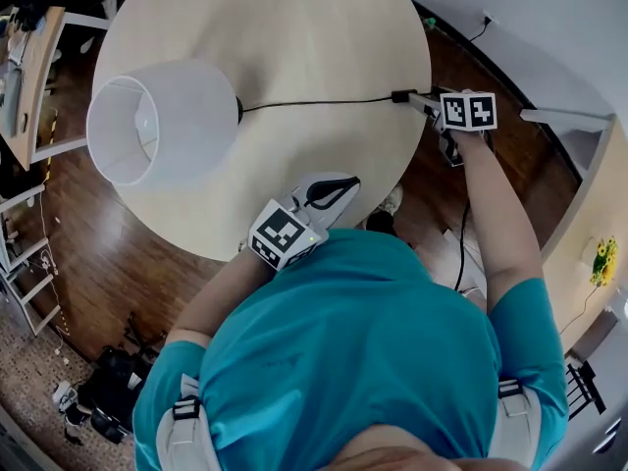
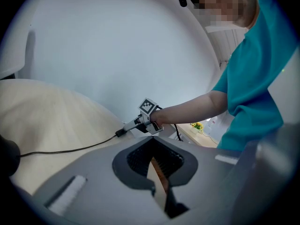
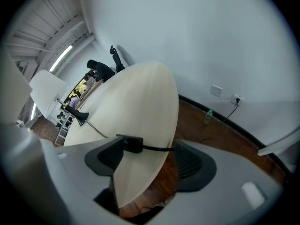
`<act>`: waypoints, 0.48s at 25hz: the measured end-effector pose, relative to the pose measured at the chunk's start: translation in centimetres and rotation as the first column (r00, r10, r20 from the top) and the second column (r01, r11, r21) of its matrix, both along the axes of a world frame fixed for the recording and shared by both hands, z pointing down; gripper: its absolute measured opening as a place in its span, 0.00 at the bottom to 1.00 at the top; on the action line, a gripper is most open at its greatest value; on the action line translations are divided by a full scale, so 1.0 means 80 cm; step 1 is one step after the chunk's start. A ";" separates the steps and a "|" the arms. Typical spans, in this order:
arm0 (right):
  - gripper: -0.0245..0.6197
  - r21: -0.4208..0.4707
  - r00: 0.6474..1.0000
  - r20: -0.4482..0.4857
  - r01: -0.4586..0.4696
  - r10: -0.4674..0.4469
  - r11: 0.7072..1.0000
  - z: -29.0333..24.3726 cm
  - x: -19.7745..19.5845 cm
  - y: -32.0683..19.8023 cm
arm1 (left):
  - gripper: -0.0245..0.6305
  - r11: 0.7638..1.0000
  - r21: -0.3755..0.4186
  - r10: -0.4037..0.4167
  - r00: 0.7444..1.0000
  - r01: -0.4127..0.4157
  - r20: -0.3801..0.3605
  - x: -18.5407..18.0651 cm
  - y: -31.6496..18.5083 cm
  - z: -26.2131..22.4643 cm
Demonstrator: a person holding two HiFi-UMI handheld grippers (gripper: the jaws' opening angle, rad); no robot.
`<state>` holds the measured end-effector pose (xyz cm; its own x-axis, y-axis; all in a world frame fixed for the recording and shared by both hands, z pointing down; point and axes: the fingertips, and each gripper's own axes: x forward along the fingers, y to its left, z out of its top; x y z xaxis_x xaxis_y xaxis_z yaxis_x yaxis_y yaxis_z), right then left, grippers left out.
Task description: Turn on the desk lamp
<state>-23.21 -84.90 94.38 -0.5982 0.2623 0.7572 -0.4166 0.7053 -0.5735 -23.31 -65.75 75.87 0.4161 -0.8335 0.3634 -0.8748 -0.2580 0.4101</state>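
The desk lamp's white shade [image 1: 162, 121] stands at the left of the round pale table [image 1: 294, 27]. Its black cord [image 1: 314, 102] runs right to a small black inline switch [image 1: 402, 96] at the table's right edge. My right gripper [image 1: 417, 99] reaches in over that edge. In the right gripper view it [image 3: 150, 161] stands open, with the switch [image 3: 132, 143] lying between the jaws close to the left pad, not pressed. My left gripper [image 1: 339, 189] rests at the near table edge, shut and holding nothing [image 2: 157, 172].
Dark wooden floor surrounds the table. A green bottle [image 3: 207, 116] stands on the floor by the wall, near a wall outlet [image 3: 236, 98]. A white shelf [image 1: 569, 121] is at the right, and a desk with clutter [image 1: 29, 67] at the far left.
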 end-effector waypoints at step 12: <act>0.63 -0.039 0.998 -0.041 -0.043 0.042 0.998 0.028 0.002 0.000 | 0.07 1.000 -0.002 -0.002 1.000 0.002 -0.012 -0.007 0.013 0.018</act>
<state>-23.08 -84.91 96.58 -0.5789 0.2676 0.7702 -0.4688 0.6636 -0.5830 -23.83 -64.68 77.35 0.4190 -0.8335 0.3601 -0.8703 -0.2556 0.4209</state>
